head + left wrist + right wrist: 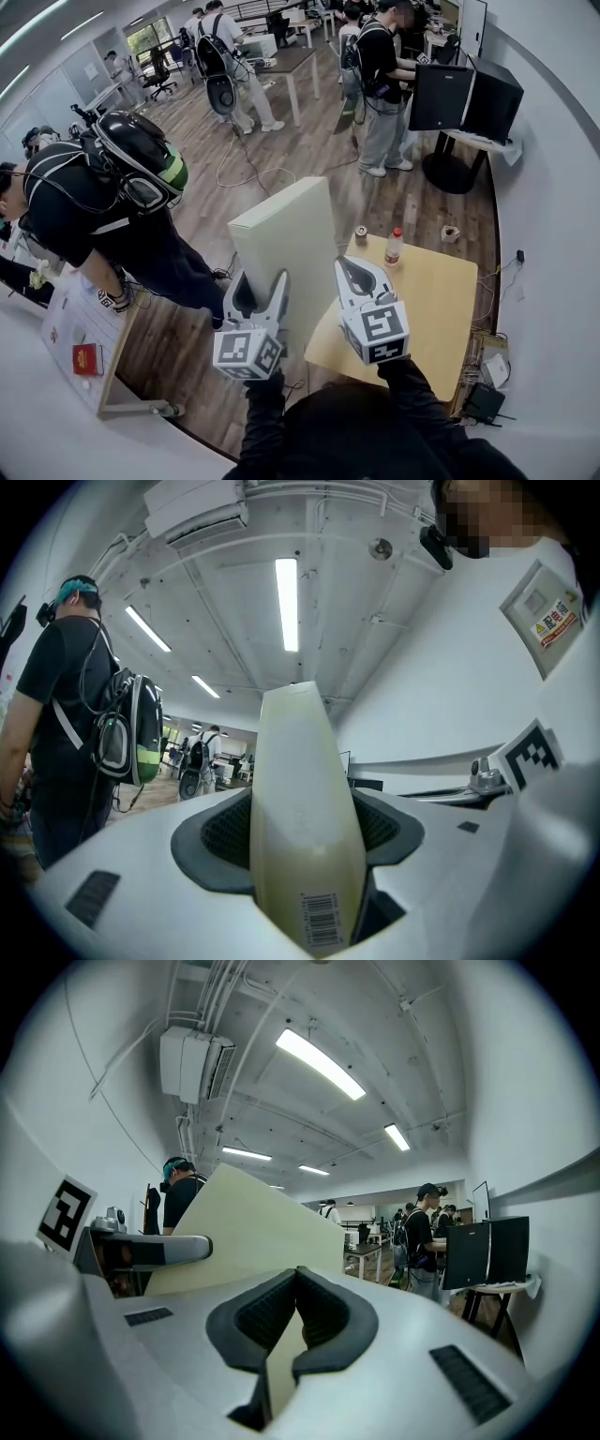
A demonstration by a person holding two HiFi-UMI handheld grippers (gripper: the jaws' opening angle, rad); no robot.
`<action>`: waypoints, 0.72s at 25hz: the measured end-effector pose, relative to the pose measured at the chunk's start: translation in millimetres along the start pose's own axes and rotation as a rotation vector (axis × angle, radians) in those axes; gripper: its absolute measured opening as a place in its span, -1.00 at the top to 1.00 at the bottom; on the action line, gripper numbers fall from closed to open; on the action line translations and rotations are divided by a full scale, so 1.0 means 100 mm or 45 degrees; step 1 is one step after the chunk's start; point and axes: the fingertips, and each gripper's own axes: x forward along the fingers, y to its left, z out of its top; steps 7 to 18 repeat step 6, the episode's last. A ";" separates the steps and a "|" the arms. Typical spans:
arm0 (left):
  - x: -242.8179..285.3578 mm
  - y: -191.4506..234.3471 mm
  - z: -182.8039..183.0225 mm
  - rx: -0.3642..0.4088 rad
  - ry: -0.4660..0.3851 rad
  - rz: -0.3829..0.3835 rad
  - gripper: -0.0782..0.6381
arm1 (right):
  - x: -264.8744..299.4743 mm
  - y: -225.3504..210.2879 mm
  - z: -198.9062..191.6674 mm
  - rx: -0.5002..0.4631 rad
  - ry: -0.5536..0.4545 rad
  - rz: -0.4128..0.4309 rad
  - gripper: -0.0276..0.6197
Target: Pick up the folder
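Observation:
The folder [286, 244] is a pale cream box file, held upright in the air in front of me, over the near left corner of the wooden table [441, 291]. My left gripper [258, 295] clamps its thick spine; in the left gripper view the spine [305, 827], with a barcode label, fills the gap between both dark pads. My right gripper [354, 277] grips the folder's other side. In the right gripper view its pads [323, 1312] meet on a thin cream cover edge [279, 1368], and the broad cover [248, 1232] spreads away to the left.
A can [361, 235] and a red-capped bottle [394, 246] stand at the table's far edge. A person with a backpack [112, 206] stands close at the left beside a white desk [80, 347]. More people and black screens [464, 94] are farther off.

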 end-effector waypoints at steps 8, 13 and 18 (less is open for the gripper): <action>-0.01 0.02 -0.01 0.002 0.010 -0.001 -0.12 | 0.01 0.03 0.00 0.005 0.001 -0.001 0.84; -0.01 0.02 -0.01 0.002 0.010 -0.001 -0.12 | 0.01 0.03 0.00 0.005 0.001 -0.001 0.84; -0.01 0.02 -0.01 0.002 0.010 -0.001 -0.12 | 0.01 0.03 0.00 0.005 0.001 -0.001 0.84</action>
